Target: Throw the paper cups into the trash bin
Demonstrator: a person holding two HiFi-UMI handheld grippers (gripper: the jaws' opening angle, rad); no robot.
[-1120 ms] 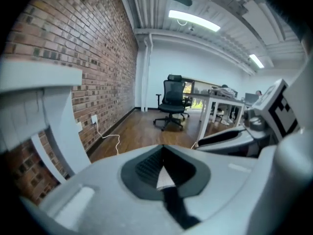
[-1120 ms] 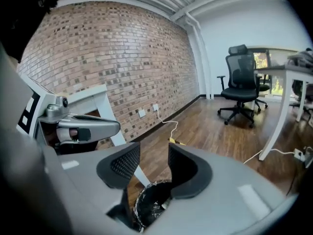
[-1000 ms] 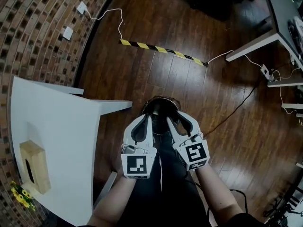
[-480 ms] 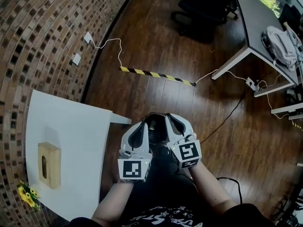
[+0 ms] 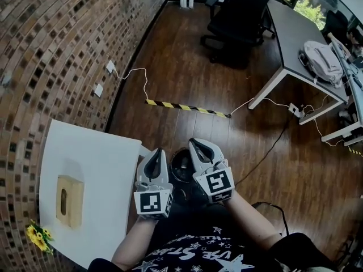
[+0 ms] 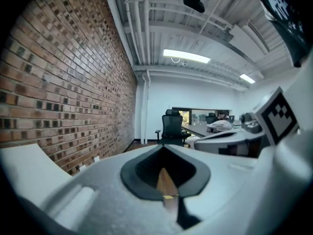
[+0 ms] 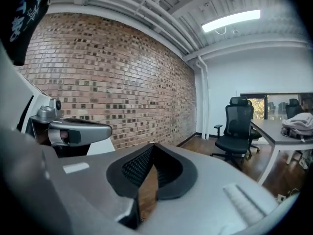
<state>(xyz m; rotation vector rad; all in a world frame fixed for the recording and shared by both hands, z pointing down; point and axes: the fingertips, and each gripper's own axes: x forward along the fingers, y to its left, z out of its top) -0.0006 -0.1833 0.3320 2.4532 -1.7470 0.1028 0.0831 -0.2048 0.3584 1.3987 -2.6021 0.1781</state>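
Observation:
My left gripper point(image 5: 157, 151) and right gripper point(image 5: 193, 141) are held side by side in front of the person's chest, both pointing forward. In the left gripper view the left gripper point(image 6: 164, 148) has its jaws shut with nothing between them. The right gripper point(image 7: 152, 146) is likewise shut and empty in the right gripper view. A dark round trash bin point(image 5: 181, 166) stands on the floor below, partly hidden between the two grippers. No paper cup shows in any view.
A white table point(image 5: 96, 169) stands at the left against the brick wall, with a wooden tissue box point(image 5: 69, 200) and yellow flowers point(image 5: 37, 236) on it. A striped cable cover point(image 5: 187, 108) crosses the wood floor. An office chair point(image 5: 241, 21) and grey desks point(image 5: 295, 33) are farther off.
Both grippers have risen toward the head camera, staying side by side. The head view has tilted up, so the trash bin sits lower in it and more of the room shows.

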